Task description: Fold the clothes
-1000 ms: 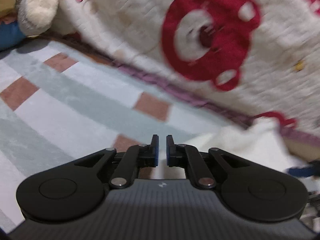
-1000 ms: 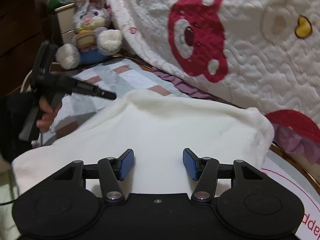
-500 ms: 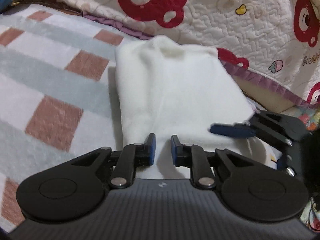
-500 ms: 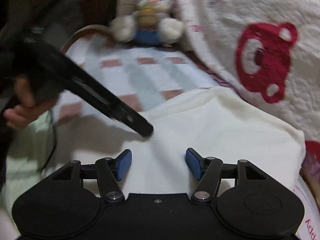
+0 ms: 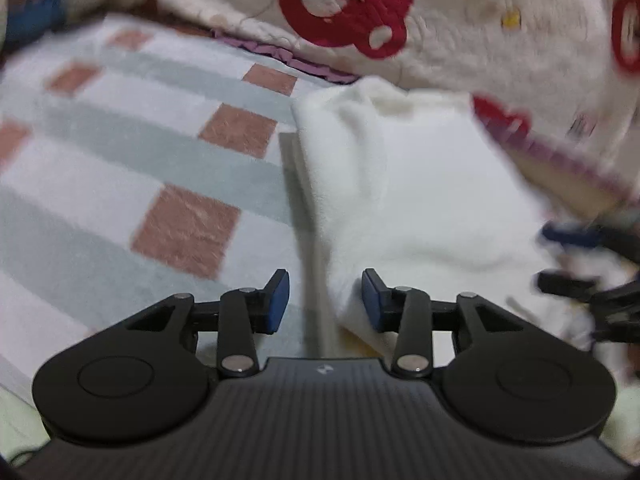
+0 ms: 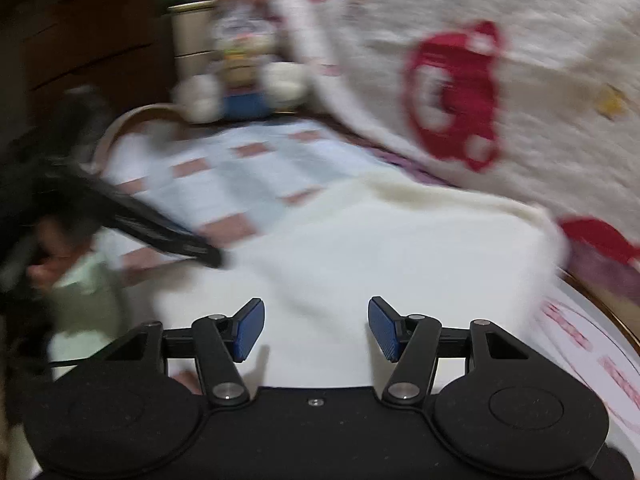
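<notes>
The left tongs (image 5: 324, 300), jaws just opened, are seen empty at the folded white garment's (image 5: 420, 184) edge. The right tongs (image 6: 316, 328) are held wide above it, gripping nothing.

Left gripper (image 5: 323, 300) at lower centre, jaws just been opening, near left corner of folded white garment (image 5: 420, 200) between them, unpressed. Checked blanket (image 5: 160, 160) at left; bear-print quilt (image 5: 440, 32) across top.

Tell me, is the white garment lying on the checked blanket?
Yes, the white garment lies folded on the checked blanket, beside the bear quilt.
</notes>
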The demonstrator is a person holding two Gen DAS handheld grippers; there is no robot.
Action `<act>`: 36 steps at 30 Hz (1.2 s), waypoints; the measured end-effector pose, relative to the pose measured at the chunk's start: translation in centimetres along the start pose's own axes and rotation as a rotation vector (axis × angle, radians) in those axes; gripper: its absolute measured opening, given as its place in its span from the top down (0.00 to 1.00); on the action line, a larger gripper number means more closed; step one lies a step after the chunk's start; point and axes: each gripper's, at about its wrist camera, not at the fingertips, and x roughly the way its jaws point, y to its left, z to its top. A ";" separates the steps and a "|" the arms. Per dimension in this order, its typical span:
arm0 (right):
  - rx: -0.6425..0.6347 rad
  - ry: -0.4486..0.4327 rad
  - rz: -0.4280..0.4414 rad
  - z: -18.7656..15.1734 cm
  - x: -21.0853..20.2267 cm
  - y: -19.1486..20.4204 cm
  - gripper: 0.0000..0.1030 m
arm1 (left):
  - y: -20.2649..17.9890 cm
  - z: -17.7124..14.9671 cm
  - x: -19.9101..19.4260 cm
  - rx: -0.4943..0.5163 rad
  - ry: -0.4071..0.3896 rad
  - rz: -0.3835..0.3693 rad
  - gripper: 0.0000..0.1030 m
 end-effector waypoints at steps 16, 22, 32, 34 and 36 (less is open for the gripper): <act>0.880 0.091 0.080 -5.0 1.4 -15.6 0.32 | 3.7 -1.4 3.7 -0.273 0.206 -0.115 0.35; 0.970 0.116 0.167 -5.7 3.8 -17.4 0.20 | 3.5 -2.1 4.3 -0.276 0.211 -0.133 0.33; 1.114 0.131 0.331 -6.0 8.9 -18.6 0.12 | 2.6 -2.0 5.7 -0.225 0.142 -0.198 0.55; 1.104 0.090 0.350 -5.8 9.0 -18.4 0.24 | 1.7 -1.8 5.9 -0.160 0.123 -0.170 0.64; 1.039 0.051 0.357 -5.1 8.3 -18.0 0.40 | 0.4 -1.5 5.3 -0.069 0.091 -0.133 0.71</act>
